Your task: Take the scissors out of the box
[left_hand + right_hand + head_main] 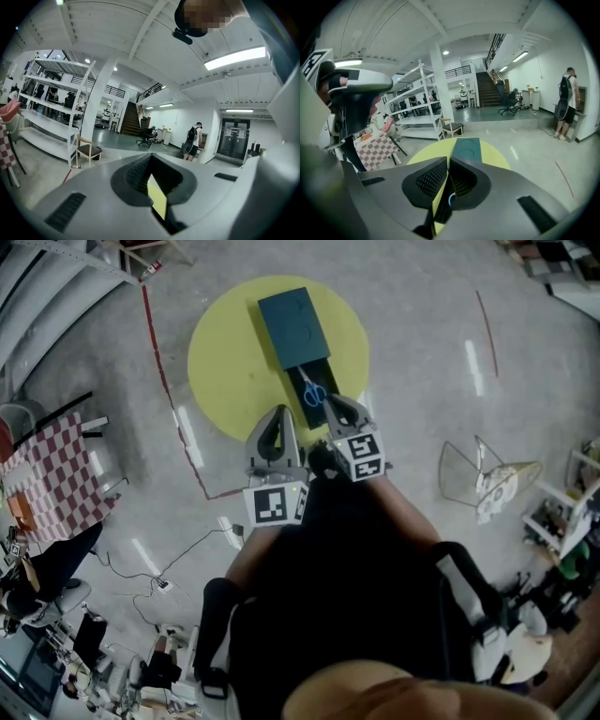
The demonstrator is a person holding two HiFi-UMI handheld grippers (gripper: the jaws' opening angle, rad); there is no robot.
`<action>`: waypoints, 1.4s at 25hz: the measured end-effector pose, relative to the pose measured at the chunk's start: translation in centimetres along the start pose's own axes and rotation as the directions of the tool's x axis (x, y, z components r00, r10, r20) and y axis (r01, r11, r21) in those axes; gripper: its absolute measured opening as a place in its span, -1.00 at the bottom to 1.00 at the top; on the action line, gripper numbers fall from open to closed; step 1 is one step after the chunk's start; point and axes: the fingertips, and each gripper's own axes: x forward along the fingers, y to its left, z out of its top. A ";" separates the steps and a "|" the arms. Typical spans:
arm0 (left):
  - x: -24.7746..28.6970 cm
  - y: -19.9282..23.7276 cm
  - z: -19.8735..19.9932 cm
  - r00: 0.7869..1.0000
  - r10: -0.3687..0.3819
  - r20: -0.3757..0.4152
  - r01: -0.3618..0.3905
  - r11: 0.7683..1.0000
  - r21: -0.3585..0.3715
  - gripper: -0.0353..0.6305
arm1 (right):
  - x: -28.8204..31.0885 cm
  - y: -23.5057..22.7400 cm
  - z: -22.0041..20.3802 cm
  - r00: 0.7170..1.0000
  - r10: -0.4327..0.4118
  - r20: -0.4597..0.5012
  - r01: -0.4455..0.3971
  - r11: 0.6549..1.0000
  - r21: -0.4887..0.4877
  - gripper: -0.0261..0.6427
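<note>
A dark teal box (296, 327) lies on a round yellow table (220, 357), its near end uncovered. Blue-handled scissors (314, 393) lie in that uncovered part. My right gripper (335, 407) is shut and empty, its tips just at the near end of the scissors. In the right gripper view the box (467, 147) shows beyond the closed jaws, and a bit of blue scissors handle (450, 199) shows through the slit under them. My left gripper (279, 420) is over the table's near edge, left of the box, shut with nothing in it. Only a strip of yellow table (157, 200) shows through its jaws.
A red-and-white checkered table (52, 479) stands to the left, with a red tape line (164, 381) on the floor between. A wire frame (473, 474) lies on the floor at right. Shelving (47, 117) and a person (567, 110) stand far off.
</note>
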 end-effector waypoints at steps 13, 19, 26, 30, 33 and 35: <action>1.6 1.4 -0.4 1.000 0.002 -0.018 -0.001 1.000 0.006 -0.91 | 6.6 -1.4 -8.3 0.950 -0.008 -0.313 0.007 1.000 -0.006 -0.79; 2.2 1.9 -0.6 0.999 0.019 -0.030 -0.019 1.000 0.001 -0.91 | 8.6 -2.1 -12.0 0.901 -0.007 -0.435 0.001 1.000 -0.013 -0.72; 2.9 2.4 -0.8 0.999 0.033 -0.043 -0.033 0.999 -0.008 -0.91 | 10.2 -2.6 -15.3 0.845 -0.009 -0.534 0.016 1.000 0.008 -0.70; 3.2 2.7 -0.8 0.998 0.039 -0.044 -0.039 0.999 -0.011 -0.91 | 11.2 -2.5 -16.5 0.827 0.000 -0.562 0.015 1.000 0.022 -0.70; 3.3 2.7 -0.9 0.998 0.048 -0.048 -0.048 0.999 0.007 -0.91 | 11.6 -2.7 -17.2 0.816 -0.004 -0.578 0.020 1.000 0.021 -0.68; 3.5 2.5 -1.1 0.998 0.047 -0.052 -0.047 0.999 0.002 -0.91 | 11.8 -2.9 -17.7 0.807 -0.005 -0.590 0.020 1.000 0.020 -0.66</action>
